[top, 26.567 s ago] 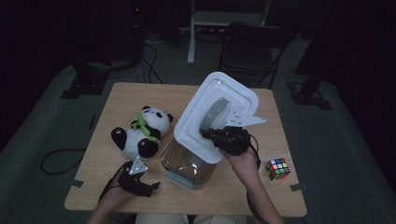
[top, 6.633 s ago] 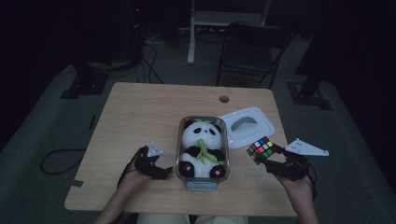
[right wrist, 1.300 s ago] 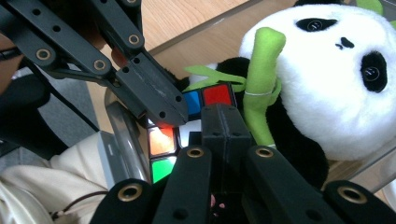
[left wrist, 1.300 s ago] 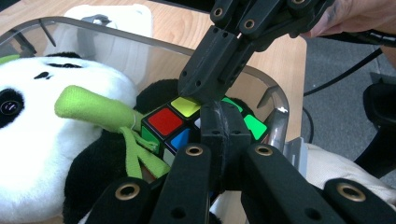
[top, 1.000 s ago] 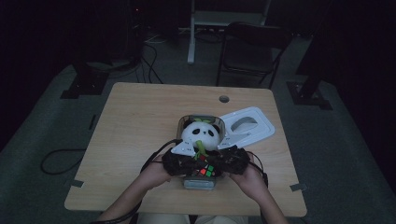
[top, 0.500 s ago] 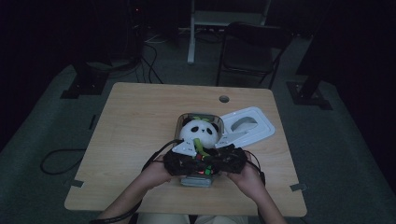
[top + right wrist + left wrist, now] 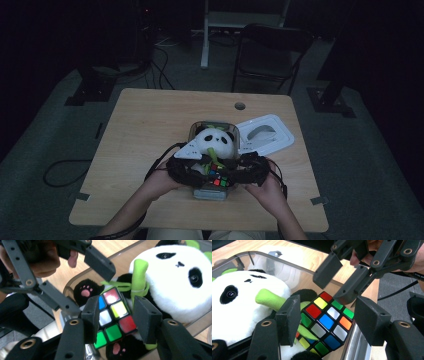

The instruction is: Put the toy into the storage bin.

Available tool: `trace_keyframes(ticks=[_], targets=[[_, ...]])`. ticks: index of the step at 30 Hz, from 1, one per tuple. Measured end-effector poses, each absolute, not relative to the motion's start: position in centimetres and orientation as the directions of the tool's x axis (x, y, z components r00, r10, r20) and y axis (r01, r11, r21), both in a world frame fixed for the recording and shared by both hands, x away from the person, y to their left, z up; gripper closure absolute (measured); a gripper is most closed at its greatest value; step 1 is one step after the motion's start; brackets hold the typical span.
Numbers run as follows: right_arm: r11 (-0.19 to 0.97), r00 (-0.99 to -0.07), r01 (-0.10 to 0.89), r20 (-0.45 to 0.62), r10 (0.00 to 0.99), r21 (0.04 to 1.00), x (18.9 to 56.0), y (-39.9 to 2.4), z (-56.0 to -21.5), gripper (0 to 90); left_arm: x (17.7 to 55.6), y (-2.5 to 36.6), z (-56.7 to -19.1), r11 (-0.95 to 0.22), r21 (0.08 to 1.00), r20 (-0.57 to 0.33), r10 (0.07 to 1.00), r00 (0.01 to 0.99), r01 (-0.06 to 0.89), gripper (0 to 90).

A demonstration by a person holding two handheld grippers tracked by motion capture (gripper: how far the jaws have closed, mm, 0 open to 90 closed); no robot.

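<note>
The job in hand looked like packing toys into the clear box [image 7: 212,192], and the step was putting the colour cube [image 7: 218,177] in with the toy panda [image 7: 215,142].

The left gripper [image 7: 329,315] had just been opening its jaws. They stood apart, and the colour cube [image 7: 324,322] sat between them and a little past their tips. The left jaw was just beside the cube's edge, maybe touching it. The right jaw was clear of it. So the cube was not squeezed there. It rested on the toy panda's [image 7: 244,305] tummy, inside the clear box [image 7: 353,340].

The right gripper [image 7: 117,315] had just been opening its jaws too. They also stood apart. The colour cube [image 7: 112,317] lay beyond them and between them, with one jaw in front of each of its sides. I could not see either pad pressing it. The toy panda's [image 7: 175,277] white head was past the right jaw, and a black paw was past the left jaw.

I think the cube was let go and lying loose. The next move would need both grippers to back away slowly and straight, so no jaw knocks the cube off the panda. The white lid [image 7: 265,137] lay beside the box, not yet on.
</note>
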State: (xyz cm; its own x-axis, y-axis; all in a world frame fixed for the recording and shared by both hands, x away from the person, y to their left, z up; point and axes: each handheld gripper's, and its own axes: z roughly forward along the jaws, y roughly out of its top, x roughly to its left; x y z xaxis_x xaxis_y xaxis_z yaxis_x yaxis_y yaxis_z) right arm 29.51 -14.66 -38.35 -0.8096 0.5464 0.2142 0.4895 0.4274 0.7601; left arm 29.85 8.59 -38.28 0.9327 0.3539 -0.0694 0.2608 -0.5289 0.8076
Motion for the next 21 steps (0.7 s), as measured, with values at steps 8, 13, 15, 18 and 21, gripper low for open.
trace_keyframes(ticks=[8, 13, 15, 18, 21], targets=[[0.424, -0.802, 0.466, 0.169, 0.573, 0.776, 28.9, -14.8, -38.2, 90.0, 30.2, 8.3, -38.1, -0.556, 0.792, -0.054, 0.348, 0.936, 0.253, 78.7], [0.466, -0.81, 0.464, 0.149, 0.567, 0.753, 29.3, -13.6, -38.8, 90.0, 30.8, 8.2, -38.5, -0.575, 0.776, -0.053, 0.351, 0.935, 0.26, 90.0], [0.464, -0.814, 0.467, 0.161, 0.558, 0.753, 29.5, -13.3, -39.0, 90.0, 31.0, 8.2, -38.5, -0.576, 0.777, -0.046, 0.353, 0.935, 0.256, 90.0], [0.476, -0.808, 0.461, 0.132, 0.574, 0.749, 29.7, -13.0, -38.9, 90.0, 31.1, 8.2, -38.6, -0.59, 0.769, -0.028, 0.356, 0.934, 0.248, 90.0], [0.489, -0.805, 0.464, 0.122, 0.58, 0.739, 29.8, -12.7, -38.8, 90.0, 31.3, 8.3, -38.8, -0.586, 0.769, -0.038, 0.357, 0.933, 0.256, 90.0]])
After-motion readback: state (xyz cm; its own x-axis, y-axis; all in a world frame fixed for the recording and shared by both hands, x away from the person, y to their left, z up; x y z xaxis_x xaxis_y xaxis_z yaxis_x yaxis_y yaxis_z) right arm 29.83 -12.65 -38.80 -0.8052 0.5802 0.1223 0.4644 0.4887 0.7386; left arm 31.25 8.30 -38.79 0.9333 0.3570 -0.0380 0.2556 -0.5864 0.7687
